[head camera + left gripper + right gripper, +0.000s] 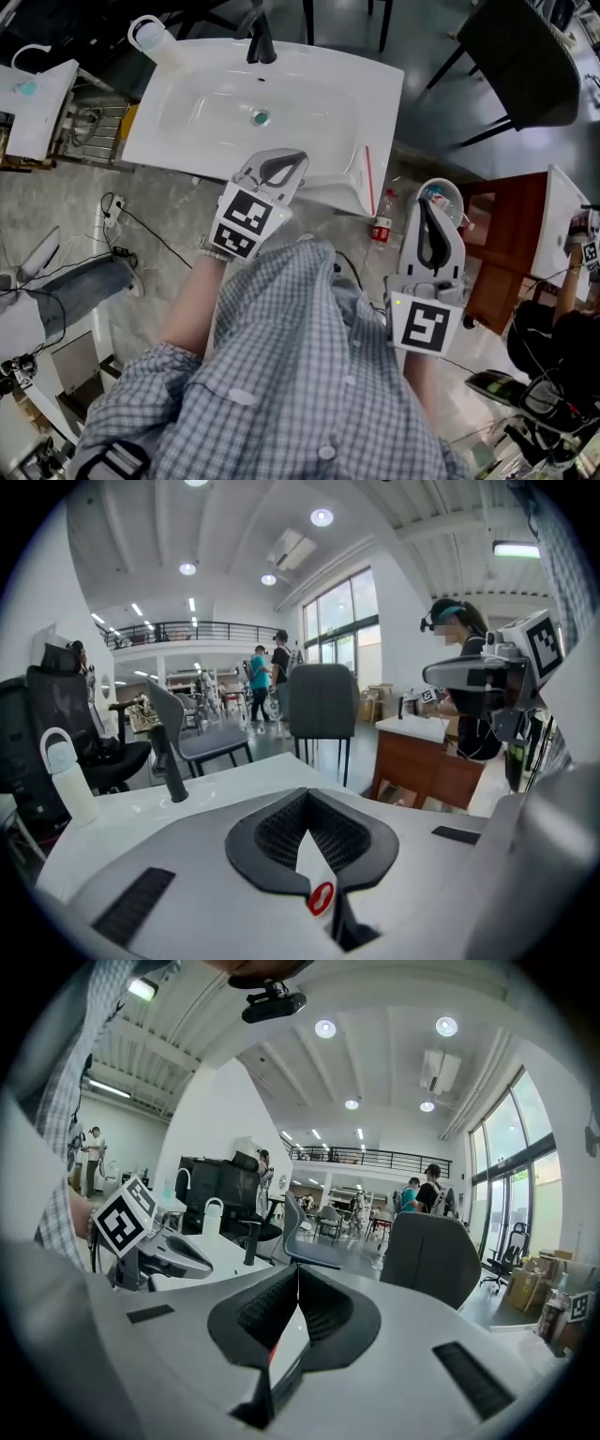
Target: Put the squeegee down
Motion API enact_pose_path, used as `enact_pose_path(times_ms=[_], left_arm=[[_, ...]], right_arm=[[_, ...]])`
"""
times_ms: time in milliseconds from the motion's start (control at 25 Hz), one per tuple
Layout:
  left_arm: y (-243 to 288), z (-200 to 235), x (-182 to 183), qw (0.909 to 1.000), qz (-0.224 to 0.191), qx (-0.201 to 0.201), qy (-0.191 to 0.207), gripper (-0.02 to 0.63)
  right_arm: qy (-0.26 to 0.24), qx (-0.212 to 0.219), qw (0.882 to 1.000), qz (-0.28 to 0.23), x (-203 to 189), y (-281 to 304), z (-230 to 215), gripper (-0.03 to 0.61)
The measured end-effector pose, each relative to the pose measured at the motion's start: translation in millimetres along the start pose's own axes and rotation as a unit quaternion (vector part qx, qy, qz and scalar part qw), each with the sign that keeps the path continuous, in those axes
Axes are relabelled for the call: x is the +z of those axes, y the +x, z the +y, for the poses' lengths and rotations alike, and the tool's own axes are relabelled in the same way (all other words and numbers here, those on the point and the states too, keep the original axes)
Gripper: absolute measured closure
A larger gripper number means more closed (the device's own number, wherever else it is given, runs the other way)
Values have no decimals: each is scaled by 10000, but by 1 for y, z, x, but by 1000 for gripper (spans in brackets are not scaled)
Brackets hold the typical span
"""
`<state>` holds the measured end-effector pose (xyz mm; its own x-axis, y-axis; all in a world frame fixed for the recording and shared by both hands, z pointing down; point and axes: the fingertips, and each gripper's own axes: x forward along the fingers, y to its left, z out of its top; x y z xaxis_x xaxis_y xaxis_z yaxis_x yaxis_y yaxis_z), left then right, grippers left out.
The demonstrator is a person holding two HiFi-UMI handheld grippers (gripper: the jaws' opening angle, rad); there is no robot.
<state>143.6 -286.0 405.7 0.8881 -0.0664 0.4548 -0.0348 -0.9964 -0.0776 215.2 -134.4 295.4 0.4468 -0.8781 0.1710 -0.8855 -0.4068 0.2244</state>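
A white squeegee with a red blade edge point(365, 180) lies on the right rim of the white sink point(178, 150), and no gripper touches it. My left gripper point(278, 172) hovers over the sink's front edge, just left of the squeegee. Its jaws are shut with nothing between them point(307, 803). My right gripper point(430, 214) hangs beyond the sink's right side, above the floor. In the right gripper view its jaws meet, empty point(298, 1279). That view also shows the left gripper point(161, 1252) at the left.
A black faucet point(260, 42) and a white bottle point(153, 37) stand at the back of the sink. A small red-labelled bottle point(382, 225) stands on the floor below the sink's corner. A wooden cabinet point(502, 246) stands at the right and a dark chair point(525, 66) at the far right.
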Motion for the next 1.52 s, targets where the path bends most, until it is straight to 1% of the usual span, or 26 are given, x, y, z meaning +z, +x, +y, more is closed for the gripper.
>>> enact_pose_path(times_ms=[160,320,480,560,720,960,1080,1520], left_arm=[[-18,1,25,9989,-423,184,-46,606],[-34,-4,52,9966,-762,273,138,606],[-48,-7,70,9941,-997,320,264,606],[-53,-8,74,9935,-1055,304,292,606],[-59,-14,78,9926,-1157,118,353,606],[-65,-20,86,9904,-1357,38,253,606],[-65,-24,89,9896,-1411,-20,267,606],[-68,-27,94,9880,-1530,-57,181,606]], right_arm=[[-30,78,9999,-110,5,4,2,569],[-78,90,9998,-173,10,9,2,569],[-112,129,9992,-368,22,9,7,569],[-183,139,9988,-431,26,9,8,569],[-237,142,9986,-456,27,12,7,569],[-274,189,9980,-544,31,12,12,569],[-277,231,9977,-572,33,14,15,569],[-266,311,9978,-527,30,9,18,569]])
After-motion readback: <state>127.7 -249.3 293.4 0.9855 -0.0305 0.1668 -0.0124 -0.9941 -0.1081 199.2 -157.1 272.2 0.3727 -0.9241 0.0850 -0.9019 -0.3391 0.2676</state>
